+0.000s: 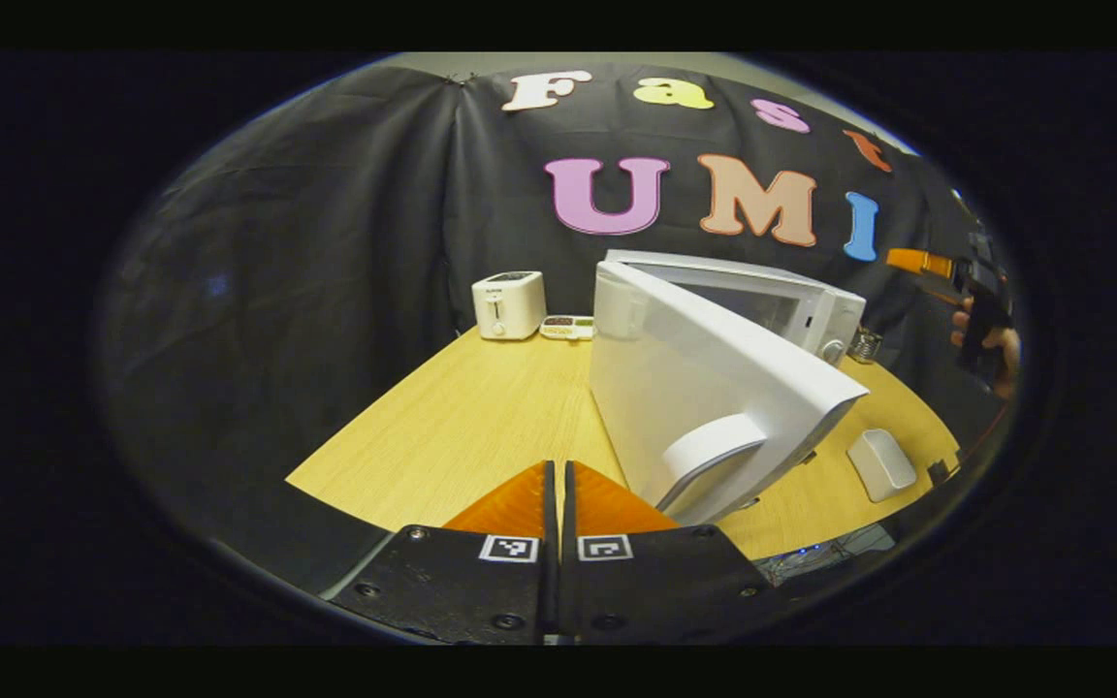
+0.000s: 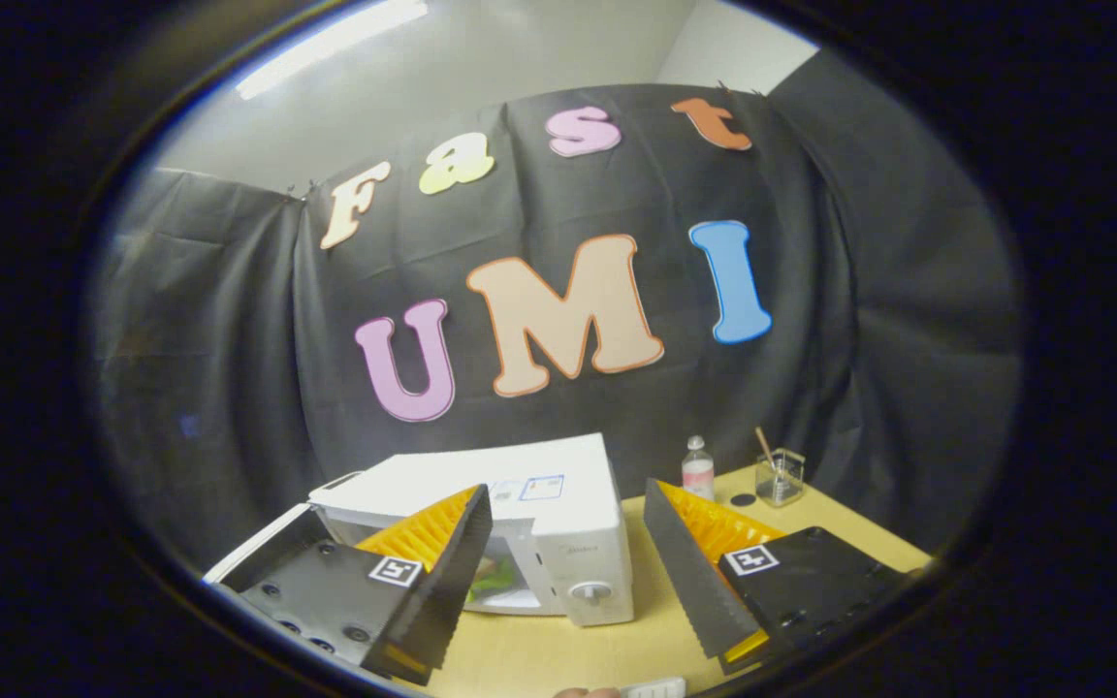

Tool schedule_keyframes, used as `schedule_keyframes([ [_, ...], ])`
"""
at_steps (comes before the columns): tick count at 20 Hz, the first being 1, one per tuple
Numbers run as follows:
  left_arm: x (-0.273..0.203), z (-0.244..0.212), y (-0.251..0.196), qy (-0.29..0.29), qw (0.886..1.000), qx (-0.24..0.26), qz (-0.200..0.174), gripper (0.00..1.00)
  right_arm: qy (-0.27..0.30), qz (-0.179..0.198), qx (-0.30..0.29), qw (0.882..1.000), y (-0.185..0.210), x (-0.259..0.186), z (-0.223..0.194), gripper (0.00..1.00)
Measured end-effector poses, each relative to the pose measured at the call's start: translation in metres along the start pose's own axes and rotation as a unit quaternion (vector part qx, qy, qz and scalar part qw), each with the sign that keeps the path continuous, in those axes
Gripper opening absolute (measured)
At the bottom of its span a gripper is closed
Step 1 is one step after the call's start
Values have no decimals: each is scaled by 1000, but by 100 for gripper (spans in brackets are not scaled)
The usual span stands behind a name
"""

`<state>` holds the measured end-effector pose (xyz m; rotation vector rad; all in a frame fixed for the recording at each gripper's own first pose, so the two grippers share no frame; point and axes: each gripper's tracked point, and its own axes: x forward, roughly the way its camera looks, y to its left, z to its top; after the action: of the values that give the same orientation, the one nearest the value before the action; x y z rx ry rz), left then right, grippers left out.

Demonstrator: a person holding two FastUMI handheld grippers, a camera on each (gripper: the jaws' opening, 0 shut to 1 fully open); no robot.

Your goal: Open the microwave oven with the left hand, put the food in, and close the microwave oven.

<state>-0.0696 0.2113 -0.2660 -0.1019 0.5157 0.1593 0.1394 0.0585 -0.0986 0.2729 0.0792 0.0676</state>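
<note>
The white microwave (image 1: 796, 301) stands on the wooden table (image 1: 462, 427) with its door (image 1: 704, 378) swung open toward me. The door's rounded handle (image 1: 711, 449) is just right of my left gripper (image 1: 558, 467), which is shut with nothing between its fingers. In the right gripper view the microwave (image 2: 558, 523) sits below and ahead, and something green, the food (image 2: 495, 579), shows inside the cavity. My right gripper (image 2: 566, 488) hangs open and empty above the table in front of the oven. It also shows at the far right of the left gripper view (image 1: 919, 262), held by a hand (image 1: 993, 341).
A white toaster (image 1: 509, 303) and a small flat tray (image 1: 567, 327) stand at the back left. A white box (image 1: 880, 463) lies right of the door. A small bottle (image 2: 697, 468) and a glass cup (image 2: 779, 477) stand right of the microwave.
</note>
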Motion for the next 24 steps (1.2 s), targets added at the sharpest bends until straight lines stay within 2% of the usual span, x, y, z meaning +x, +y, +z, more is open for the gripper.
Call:
schedule_keyframes([
  [1,3,1,-4,0,1000,1,-1,1,-8,7,-26,1000,2,-4,9,85],
  [4,10,0,-13,5,1000,7,-2,2,-25,22,-71,997,4,-18,30,86],
  [11,20,8,-39,5,1000,28,1,0,-26,37,-68,997,-7,-44,50,86],
  [15,27,11,-69,11,999,37,-8,1,-21,42,-82,995,-23,-48,47,87],
  [23,42,16,-134,16,998,52,-29,1,-35,53,-90,994,-52,-46,69,87],
  [24,46,15,-142,17,998,53,-33,0,-39,53,-91,994,-55,-45,74,97],
])
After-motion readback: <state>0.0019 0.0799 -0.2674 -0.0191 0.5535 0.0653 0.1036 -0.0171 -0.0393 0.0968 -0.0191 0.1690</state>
